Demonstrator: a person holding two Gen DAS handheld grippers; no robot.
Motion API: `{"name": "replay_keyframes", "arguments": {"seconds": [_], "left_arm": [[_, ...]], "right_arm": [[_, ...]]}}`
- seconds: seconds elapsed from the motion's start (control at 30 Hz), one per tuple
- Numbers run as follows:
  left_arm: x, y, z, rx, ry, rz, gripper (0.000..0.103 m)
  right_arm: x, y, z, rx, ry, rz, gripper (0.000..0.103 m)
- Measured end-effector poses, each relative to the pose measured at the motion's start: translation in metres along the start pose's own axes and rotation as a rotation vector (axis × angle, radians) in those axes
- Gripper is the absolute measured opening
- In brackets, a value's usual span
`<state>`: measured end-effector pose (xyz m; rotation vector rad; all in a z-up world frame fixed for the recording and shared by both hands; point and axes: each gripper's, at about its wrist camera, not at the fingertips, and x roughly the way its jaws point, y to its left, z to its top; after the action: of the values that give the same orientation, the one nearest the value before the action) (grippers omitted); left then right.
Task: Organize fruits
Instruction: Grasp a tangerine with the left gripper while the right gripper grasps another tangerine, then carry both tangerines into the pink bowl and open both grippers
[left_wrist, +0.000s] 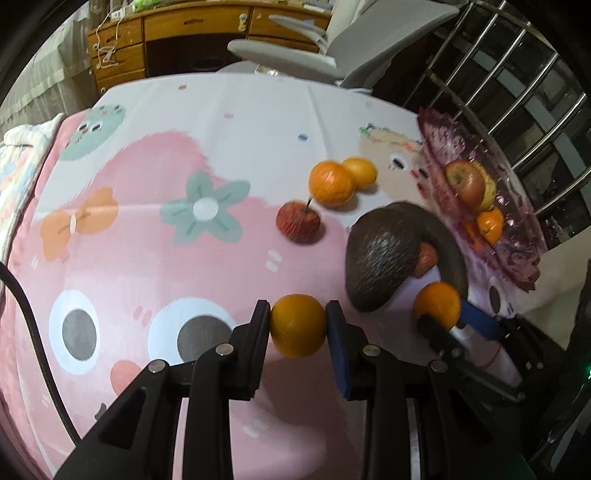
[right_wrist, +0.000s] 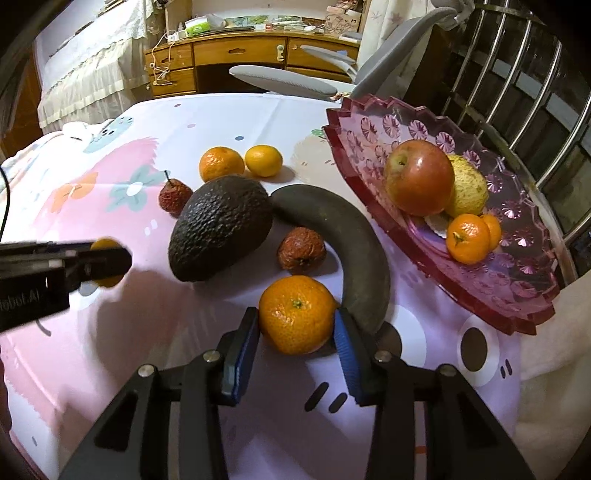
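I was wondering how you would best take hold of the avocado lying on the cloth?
Grip the avocado across its narrower, upper end, coming from above. It lies on its side, its broad end low and near, and the dark banana touches its right flank, so a side approach looks crowded.

Wooden desk (right_wrist: 240, 51) — grey chair (right_wrist: 295, 79).

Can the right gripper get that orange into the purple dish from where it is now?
Probably yes. The right gripper already grips its orange, and the purple dish sits just ahead to its right. The dark banana lies between, so lift over it; the dish's near side has bare room.
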<state>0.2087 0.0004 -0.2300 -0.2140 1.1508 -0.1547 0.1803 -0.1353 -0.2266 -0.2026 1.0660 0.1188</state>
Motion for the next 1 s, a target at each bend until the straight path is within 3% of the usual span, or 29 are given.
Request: {"name": "replay_keyframes", "arguments": {"seconds": [0.3,0.53,0.77,1.0], "left_arm": [[-0.027,-0.021,0.016,0.062,-0.124,-0.07,0.029],[-0.046,-0.048,0.031,0.084,-0.209,-0.11,0.029],[-0.053,-0.08,0.044,0.104,-0.265,-0.14,0.029],[-0.042,-0.117,0.047,0.139,-0.264,-0.165,0.029]], "right_arm": [[-0.026,-0.006,0.007,-0.022,-0.058,0.137,0.041],[-0.054,-0.025,0.021,-0.013,-0.128,0.195,0.041],[-0.069,-0.057,0.03,0.03,-0.168,0.196,0.041],[-0.068,-0.091,0.026,0.077,-0.162,0.181,0.041]]}}
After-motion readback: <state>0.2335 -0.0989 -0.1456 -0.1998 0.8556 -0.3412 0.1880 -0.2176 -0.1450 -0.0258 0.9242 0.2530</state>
